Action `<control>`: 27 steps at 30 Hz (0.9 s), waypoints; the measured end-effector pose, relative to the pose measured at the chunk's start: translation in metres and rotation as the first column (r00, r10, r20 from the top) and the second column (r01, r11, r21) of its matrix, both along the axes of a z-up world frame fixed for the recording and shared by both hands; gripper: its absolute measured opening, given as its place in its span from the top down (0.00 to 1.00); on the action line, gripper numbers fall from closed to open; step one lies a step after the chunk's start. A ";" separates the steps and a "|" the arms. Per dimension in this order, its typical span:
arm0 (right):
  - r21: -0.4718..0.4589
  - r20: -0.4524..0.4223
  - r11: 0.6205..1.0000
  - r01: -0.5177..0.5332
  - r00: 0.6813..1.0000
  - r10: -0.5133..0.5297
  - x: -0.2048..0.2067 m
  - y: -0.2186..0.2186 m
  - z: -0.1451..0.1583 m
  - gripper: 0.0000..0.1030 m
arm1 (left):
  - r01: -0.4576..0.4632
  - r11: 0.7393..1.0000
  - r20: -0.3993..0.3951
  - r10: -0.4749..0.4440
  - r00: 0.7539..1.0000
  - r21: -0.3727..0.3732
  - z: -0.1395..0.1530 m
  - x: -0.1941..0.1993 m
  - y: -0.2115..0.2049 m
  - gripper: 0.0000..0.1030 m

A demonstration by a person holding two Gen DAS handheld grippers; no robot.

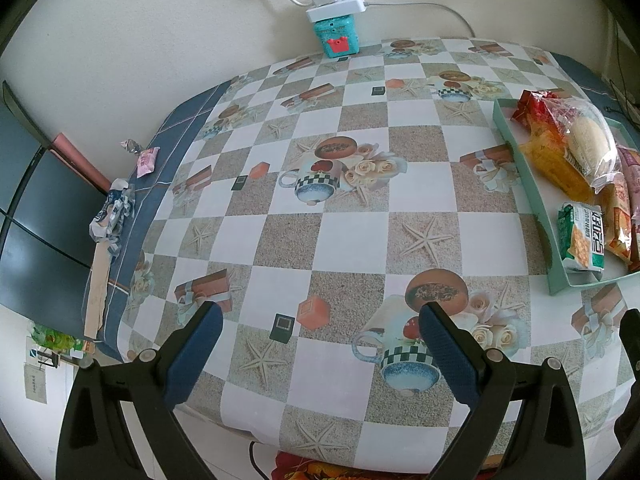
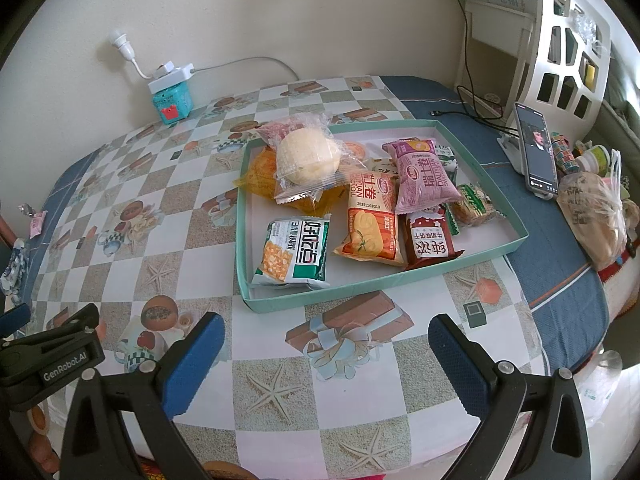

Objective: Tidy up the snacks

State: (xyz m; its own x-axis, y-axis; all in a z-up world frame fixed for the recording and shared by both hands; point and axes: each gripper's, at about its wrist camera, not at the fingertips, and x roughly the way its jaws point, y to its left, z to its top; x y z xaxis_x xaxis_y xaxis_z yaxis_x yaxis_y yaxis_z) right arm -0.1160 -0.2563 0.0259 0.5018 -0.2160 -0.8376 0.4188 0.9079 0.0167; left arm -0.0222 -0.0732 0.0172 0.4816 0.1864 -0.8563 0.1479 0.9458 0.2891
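Both grippers hang over the near edge of the tabletop, neither touching anything. Left gripper [image 1: 320,340]: jaws wide apart, nothing btwn them, only the checked tablecloth [image 1: 352,236] underneath. Right gripper [image 2: 326,354]: jaws also wide apart, empty, pointing toward the tray.

Snacks sit piled in a shallow mint-green tray [image 2: 400,278] on the right half of the tabletop, w/ its near rim just beyond the right gripper. Inside:
- green-and-white cracker pack [image 2: 294,254] at the near-left corner of the tray
- orange roll-cake pack [image 2: 370,220] mid-tray, next to it a dark red pack [image 2: 428,238] toward the near rim
- purple pack [image 2: 424,174] lying partly over the orange and red ones
- round pale bun in clear wrap [image 2: 308,156] at the far-left, resting on a yellow pack [image 2: 260,172]
- small green pack [image 2: 474,198] by the right rim, tilted

Outside the tray: a small pink sweet [image 1: 146,162] and a crumpled blue-white wrapper [image 1: 114,212] at the left edge of the tabletop. A teal box [image 2: 172,102] w/ a white power strip [image 2: 170,76] on top stands at the far edge by the wall. A phone [image 2: 538,150] on a stand and a plastic bag [image 2: 596,208] sit along the right edge, well apart from the grippers.
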 end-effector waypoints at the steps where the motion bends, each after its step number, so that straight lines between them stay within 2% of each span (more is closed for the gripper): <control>1: 0.000 0.001 1.000 0.002 1.000 -0.002 0.000 0.000 0.000 0.00 | 0.000 1.000 0.000 0.000 1.000 0.000 0.000 0.000 0.000 0.04; 27: -0.001 0.000 1.000 0.001 1.000 -0.001 0.000 0.001 0.000 0.00 | 0.001 1.000 -0.002 -0.001 1.000 0.001 0.000 0.001 -0.001 0.04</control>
